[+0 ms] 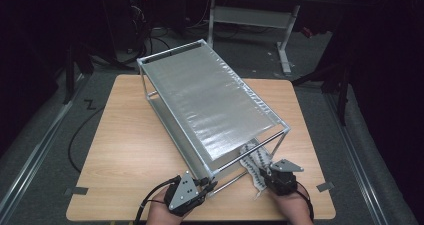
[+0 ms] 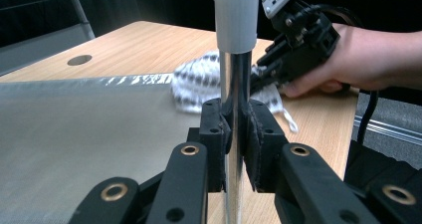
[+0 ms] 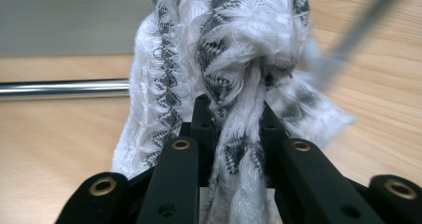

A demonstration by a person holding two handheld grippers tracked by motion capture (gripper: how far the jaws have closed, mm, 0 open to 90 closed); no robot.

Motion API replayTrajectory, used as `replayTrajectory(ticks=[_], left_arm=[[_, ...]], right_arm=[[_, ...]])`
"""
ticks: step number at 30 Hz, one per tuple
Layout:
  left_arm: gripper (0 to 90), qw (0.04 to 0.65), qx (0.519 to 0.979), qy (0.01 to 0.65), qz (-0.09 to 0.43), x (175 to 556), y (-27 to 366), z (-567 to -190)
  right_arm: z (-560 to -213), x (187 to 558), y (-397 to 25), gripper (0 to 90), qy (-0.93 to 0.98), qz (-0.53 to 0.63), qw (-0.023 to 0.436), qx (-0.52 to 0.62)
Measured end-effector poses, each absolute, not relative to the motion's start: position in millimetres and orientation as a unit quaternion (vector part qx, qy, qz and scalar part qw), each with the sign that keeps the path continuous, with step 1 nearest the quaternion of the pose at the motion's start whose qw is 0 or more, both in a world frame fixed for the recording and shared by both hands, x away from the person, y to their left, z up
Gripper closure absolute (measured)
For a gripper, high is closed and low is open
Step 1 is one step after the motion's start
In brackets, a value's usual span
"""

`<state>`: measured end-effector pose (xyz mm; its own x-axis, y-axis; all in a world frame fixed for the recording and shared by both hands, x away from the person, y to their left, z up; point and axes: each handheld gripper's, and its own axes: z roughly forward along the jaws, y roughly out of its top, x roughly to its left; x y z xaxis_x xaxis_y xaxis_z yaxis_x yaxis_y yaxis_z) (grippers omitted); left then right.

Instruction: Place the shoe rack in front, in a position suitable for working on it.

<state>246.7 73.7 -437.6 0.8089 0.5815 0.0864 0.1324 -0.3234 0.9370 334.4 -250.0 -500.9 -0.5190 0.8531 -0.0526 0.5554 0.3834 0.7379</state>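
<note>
A metal-framed rack with silvery fabric shelves stands slantwise on the wooden table. My left gripper is shut on the rack's near corner post, just below its white corner cap. A white cloth with a grey-black pattern lies by the rack's near right end. My right gripper is shut on that cloth, whose bunched folds rise between the jaws. In the left gripper view the right gripper and its hand hold the cloth beyond the post.
The rack's lower shelf spreads left of the post. A chrome rod of the rack runs across behind the cloth. Another table's white legs stand on the floor beyond. Cables trail off the table's near left.
</note>
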Motion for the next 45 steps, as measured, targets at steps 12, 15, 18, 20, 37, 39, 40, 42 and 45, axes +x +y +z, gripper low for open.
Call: replayTrajectory(ticks=[12,15,18,20,37,39,40,42,45], left_arm=[[79.3,0.535,0.787,0.225,0.211,246.8,73.8,-437.5],[79.3,0.534,0.788,0.223,0.212,246.9,73.6,-437.5],[79.3,0.534,0.787,0.223,0.212,247.0,73.4,-437.6],[79.2,0.534,0.787,0.221,0.213,247.0,73.4,-437.8],[79.1,0.532,0.788,0.22,0.217,246.4,73.0,-437.6],[79.0,0.531,0.789,0.22,0.218,246.2,73.2,-437.7],[79.0,0.531,0.789,0.22,0.218,246.1,73.3,-437.6],[78.9,0.53,0.789,0.221,0.218,245.9,73.9,-437.4],[78.9,0.532,0.787,0.226,0.215,245.4,75.2,-437.3]], right_arm=[[-497.9,339.4,-269.6,76.9,0.78,0.339,0.232,0.472],[-490.8,332.4,-268.9,77.0,0.778,0.355,0.235,0.462],[-480.8,323.2,-269.3,76.9,0.772,0.373,0.242,0.453],[-471.9,316.2,-271.2,76.9,0.766,0.388,0.248,0.449],[-391.8,282.0,-303.9,77.8,0.67,0.504,0.332,0.433],[-377.0,276.1,-307.5,77.8,0.65,0.523,0.349,0.426],[-373.7,274.8,-307.3,77.8,0.647,0.527,0.35,0.425],[-366.2,273.2,-306.2,77.8,0.64,0.538,0.355,0.418],[-360.1,273.7,-303.3,77.7,0.637,0.544,0.358,0.413]])
